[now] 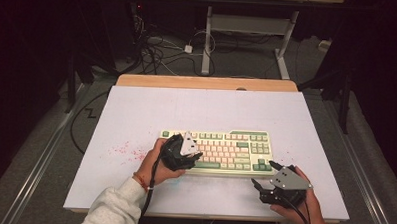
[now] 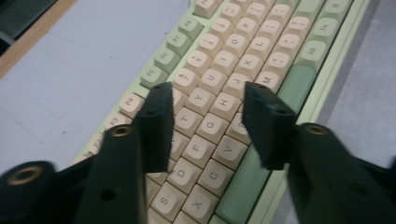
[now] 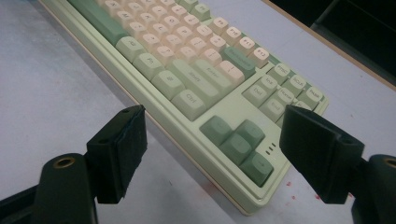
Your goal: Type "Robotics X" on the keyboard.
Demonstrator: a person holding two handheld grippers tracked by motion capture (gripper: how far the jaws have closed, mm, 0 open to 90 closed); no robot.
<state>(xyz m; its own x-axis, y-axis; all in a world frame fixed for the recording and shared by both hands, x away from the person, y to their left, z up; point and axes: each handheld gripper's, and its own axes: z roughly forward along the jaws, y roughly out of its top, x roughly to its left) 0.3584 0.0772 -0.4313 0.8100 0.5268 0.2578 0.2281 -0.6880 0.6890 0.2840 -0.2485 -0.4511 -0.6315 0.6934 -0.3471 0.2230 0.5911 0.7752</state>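
- Keyboard (image 1: 220, 152): lies flat near the table's (image 1: 136, 110) front edge, towards the right.
- Handling, by judgement: rigid, moderately heavy; keycaps loose-fitting, casing smooth; best taken by the short ends.
- Left gripper (image 2: 205, 116): partly open above the letter keys, holding nothing.
- Right gripper (image 3: 212, 149): wide open, empty, beside the arrow-key corner.

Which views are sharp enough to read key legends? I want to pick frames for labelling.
Left gripper view: the keyboard legends near the jaws read clearly, the far keys soften, and the left gripper is dark and close. Right gripper view: legends are mostly soft, and the right gripper blurs. High view: evenly lit white table, dark surroundings, keys too small.
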